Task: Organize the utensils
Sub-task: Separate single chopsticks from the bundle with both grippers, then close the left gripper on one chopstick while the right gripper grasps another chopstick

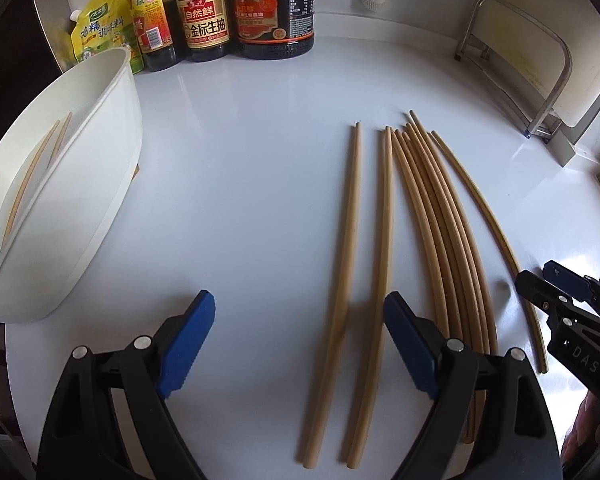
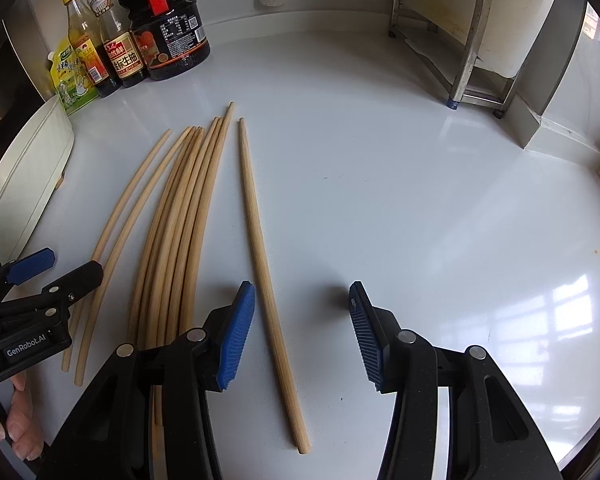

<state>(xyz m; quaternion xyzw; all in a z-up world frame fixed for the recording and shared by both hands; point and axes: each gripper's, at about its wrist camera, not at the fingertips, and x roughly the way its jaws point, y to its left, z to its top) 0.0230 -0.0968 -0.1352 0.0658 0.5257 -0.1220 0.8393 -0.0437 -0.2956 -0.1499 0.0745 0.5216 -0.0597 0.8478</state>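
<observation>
Counter point(image 2: 380, 184) open rightward (chopsticks point(image 2: 180, 216) left).

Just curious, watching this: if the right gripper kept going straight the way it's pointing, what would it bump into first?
Most likely the lone chopstick lying between the open fingers of the right gripper, or the white counter right beside it. Depth is hard to judge, but nothing else appears in the way.

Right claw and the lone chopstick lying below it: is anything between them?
Nothing visible. The right claw is open, with the lone chopstick lying bare on the white countertop between its fingers. The chopstick bundle lies apart, outside the left-hand finger.
</observation>
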